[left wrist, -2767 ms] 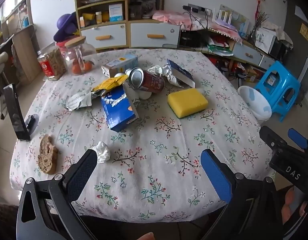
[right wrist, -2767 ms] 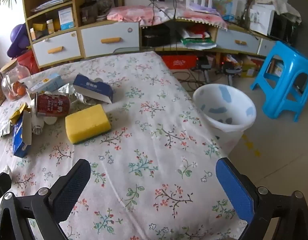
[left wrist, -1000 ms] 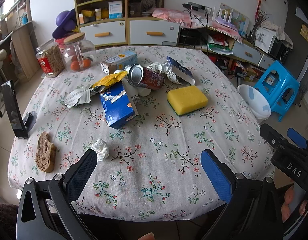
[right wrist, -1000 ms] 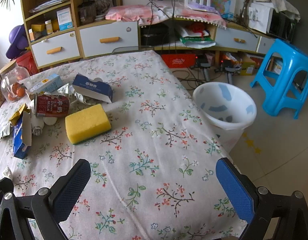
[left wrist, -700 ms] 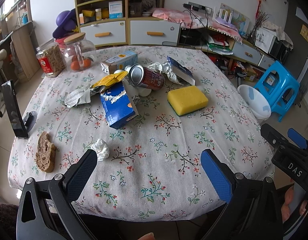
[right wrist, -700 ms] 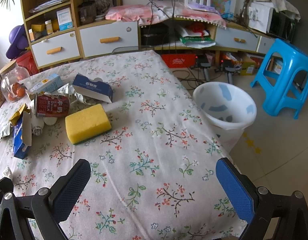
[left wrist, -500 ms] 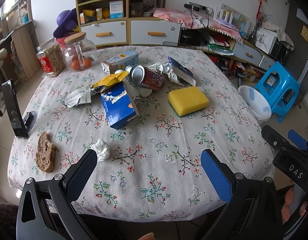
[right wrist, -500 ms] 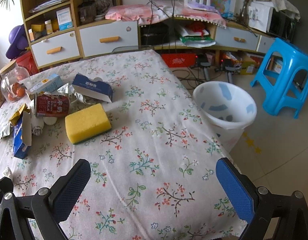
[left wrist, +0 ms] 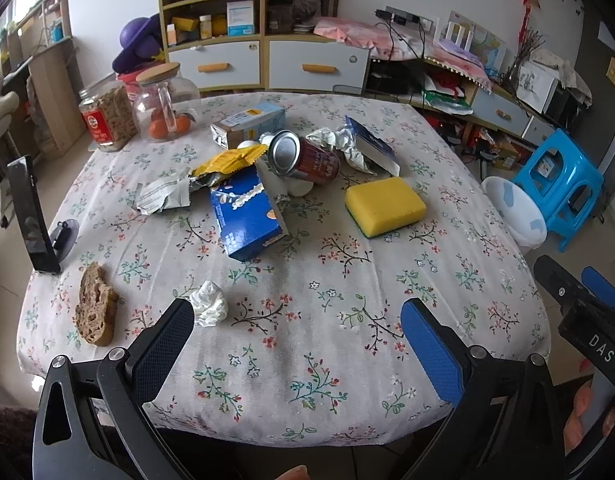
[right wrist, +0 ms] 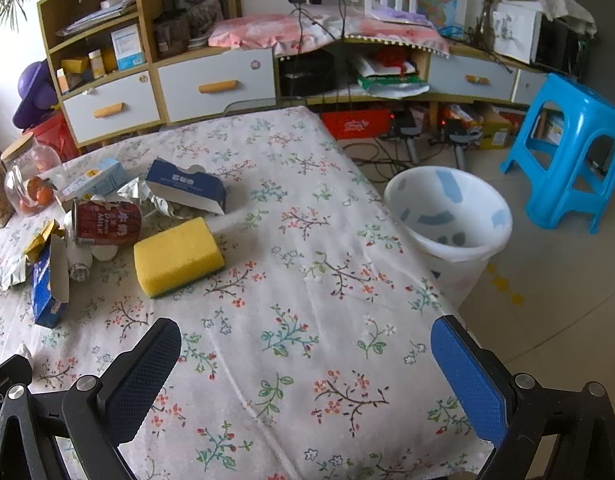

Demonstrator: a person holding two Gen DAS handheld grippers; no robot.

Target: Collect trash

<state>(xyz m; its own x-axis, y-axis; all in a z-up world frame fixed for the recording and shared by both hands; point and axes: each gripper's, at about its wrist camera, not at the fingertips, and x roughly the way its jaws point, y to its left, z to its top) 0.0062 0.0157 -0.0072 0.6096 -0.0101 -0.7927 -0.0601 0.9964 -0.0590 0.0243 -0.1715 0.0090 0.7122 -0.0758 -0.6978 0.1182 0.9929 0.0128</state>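
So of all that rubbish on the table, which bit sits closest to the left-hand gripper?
The small crumpled white tissue, right beside the left gripper's left finger. The blue box, red can and wrappers lie farther back, mid-table.

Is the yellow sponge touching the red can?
Apart. The left wrist view shows bare tablecloth between the sponge and the can; the right wrist view shows only a sliver of gap there.

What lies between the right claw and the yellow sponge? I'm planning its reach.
Only bare floral tablecloth, as the right wrist view shows. The right claw hangs open near the table's front edge; the yellow sponge lies ahead to its left, with nothing in the way.
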